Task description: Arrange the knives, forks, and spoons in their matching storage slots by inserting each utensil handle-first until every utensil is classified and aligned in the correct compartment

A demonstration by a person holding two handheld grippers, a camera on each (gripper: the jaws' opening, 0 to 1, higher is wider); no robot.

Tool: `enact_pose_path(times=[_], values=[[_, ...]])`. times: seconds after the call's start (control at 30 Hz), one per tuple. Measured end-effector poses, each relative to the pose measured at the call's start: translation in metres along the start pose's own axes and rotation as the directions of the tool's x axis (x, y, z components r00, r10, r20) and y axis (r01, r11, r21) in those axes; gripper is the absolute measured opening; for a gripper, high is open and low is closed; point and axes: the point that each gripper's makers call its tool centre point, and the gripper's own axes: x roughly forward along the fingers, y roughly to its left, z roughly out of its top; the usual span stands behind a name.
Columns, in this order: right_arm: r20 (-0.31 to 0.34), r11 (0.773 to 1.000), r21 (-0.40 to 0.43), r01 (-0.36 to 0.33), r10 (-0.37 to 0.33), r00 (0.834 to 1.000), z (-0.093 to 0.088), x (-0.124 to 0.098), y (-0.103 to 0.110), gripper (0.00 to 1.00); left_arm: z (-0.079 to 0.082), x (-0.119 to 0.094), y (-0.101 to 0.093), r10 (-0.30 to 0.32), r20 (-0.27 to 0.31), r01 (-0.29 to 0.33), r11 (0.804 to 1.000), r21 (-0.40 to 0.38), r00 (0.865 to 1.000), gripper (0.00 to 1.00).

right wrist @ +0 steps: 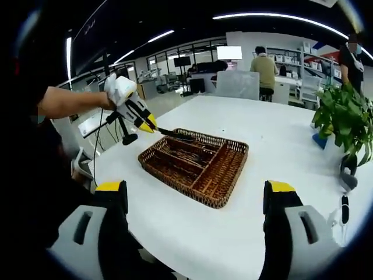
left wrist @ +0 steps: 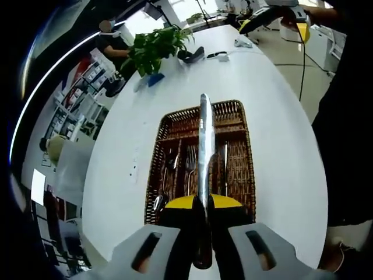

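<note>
Your left tongs (left wrist: 203,219) pinch a knife (left wrist: 204,146) pointing 12 o'clock over the tray (left wrist: 245,175); right tongs (right wrist: 195,201) spread, idle. Risk: knife tilts, drops in fork slot.

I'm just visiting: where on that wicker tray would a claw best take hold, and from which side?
Probably the rim of the wicker tray at its near short end, from above: the wall is thin and upright, so jaws can straddle it. The open right claw faces that end; the left claw holds a knife.
</note>
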Motion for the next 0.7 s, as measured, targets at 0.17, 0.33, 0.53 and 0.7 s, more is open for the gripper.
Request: enact_pose_path(times=[0.17, 0.33, 0.53, 0.7], values=[[-0.002, 1.0, 0.004, 0.005, -0.005, 1.0, 0.0004, 0.0009, -0.0018, 1.0, 0.0003, -0.0002, 0.003, 0.007, 0.0, -0.007, 1.0, 0.001, 1.0, 0.06], [0.003, 1.0, 0.002, 0.006, -0.006, 1.0, 0.0012, 0.0022, -0.0024, 1.0, -0.0012, -0.0003, 0.004, 0.008, -0.008, -0.008, 1.0, 0.005, 1.0, 0.06], [-0.002, 1.0, 0.011, 0.008, -0.008, 1.0, 0.0004, 0.003, -0.0035, 1.0, -0.0008, -0.0003, 0.0048, 0.01, -0.006, -0.01, 1.0, 0.001, 1.0, 0.06], [-0.003, 1.0, 0.012, 0.011, -0.011, 1.0, 0.0003, 0.0033, -0.0044, 1.0, -0.0018, 0.0003, 0.0054, 0.011, -0.008, -0.011, 1.0, 0.003, 1.0, 0.06]])
